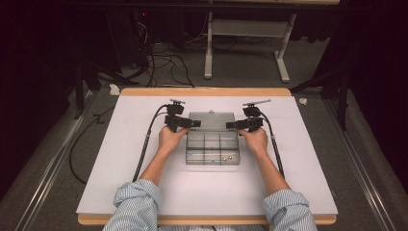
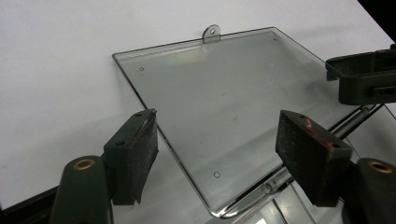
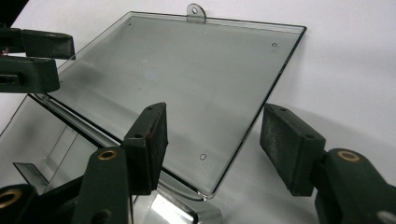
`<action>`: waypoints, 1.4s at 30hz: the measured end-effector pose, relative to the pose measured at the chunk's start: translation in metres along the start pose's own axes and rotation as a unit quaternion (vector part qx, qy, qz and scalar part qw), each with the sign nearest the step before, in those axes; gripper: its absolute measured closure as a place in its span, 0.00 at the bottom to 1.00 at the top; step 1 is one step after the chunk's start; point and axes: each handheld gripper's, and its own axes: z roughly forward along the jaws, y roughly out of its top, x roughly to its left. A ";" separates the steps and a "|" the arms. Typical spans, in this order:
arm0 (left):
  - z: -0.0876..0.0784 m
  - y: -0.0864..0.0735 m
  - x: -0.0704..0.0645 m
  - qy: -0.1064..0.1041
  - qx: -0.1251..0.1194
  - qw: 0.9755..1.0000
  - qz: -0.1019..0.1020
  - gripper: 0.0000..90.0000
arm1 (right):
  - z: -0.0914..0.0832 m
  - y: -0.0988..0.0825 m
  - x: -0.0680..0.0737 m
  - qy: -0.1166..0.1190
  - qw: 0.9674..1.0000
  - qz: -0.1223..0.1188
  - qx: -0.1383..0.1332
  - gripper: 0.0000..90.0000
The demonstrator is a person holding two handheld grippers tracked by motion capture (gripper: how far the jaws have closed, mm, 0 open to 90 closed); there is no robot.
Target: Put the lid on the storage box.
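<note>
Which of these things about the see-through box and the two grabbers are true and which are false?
1. The lid of the clear box lies open, flat on the table. True.
2. The left gripper has its fingers squeezed tight together. False: they stand wide apart.
3. Small things lie in one compartment of the box. True.
4. The right gripper holds a red ball. False: nothing is held between its fingers.

Left gripper fingers stand apart over the flat-lying clear lid on white table
</note>
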 end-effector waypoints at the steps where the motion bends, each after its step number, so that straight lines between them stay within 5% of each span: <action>1: 0.001 0.000 0.000 0.000 0.000 1.000 -0.001 0.33 | 0.000 0.000 0.000 0.002 1.000 0.004 0.001 0.47; 20: 0.010 -0.003 0.007 -0.001 0.015 1.000 -0.021 0.32 | 0.005 0.006 -0.003 0.005 1.000 0.020 0.016 0.44; 31: 0.012 -0.002 0.010 -0.007 0.018 0.999 -0.033 0.32 | 0.011 0.008 -0.008 0.030 0.998 0.051 0.023 0.43; 34: 0.012 -0.002 0.011 -0.020 0.014 0.999 -0.039 0.35 | 0.011 0.008 -0.007 0.026 0.998 0.045 0.017 0.44; 42: 0.007 -0.001 0.004 -0.011 -0.007 1.000 -0.017 0.41 | 0.003 0.009 0.000 0.021 1.000 0.020 -0.004 0.48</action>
